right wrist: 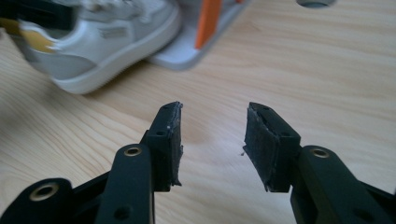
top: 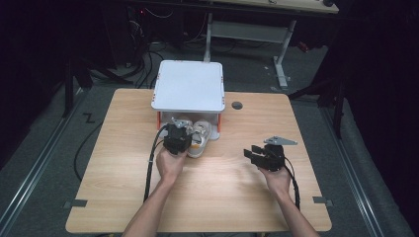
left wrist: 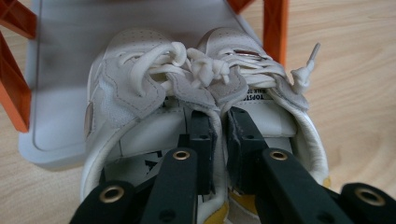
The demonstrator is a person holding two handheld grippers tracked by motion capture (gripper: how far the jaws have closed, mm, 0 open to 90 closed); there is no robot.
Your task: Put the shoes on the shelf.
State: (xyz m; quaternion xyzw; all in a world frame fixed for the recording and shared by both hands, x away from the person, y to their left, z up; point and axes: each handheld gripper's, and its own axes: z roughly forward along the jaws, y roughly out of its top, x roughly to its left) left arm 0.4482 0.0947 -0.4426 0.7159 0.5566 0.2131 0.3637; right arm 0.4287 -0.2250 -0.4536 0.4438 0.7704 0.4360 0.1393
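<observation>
A pair of white sneakers [top: 201, 134] with tied laces lies side by side, toes pointing under a small white rack [top: 188, 85]. In the left gripper view the sneakers [left wrist: 140, 93] rest partly on the rack's grey lower shelf [left wrist: 56, 140]. My left gripper [left wrist: 220, 140] is shut on the two inner collars, one jaw inside each shoe. From above, the left gripper [top: 179, 134] covers the shoes' heels. My right gripper [top: 252, 153] hangs open over bare wood to the right, and between its fingertips [right wrist: 212, 135] nothing is held. One sneaker [right wrist: 107, 37] lies ahead of it on the left.
The rack stands on orange legs [right wrist: 208, 21] at the back middle of the wooden table [top: 222, 197]. A round cable hole [top: 237, 105] sits right of the rack. Cables trail from both grippers toward the table's near edge.
</observation>
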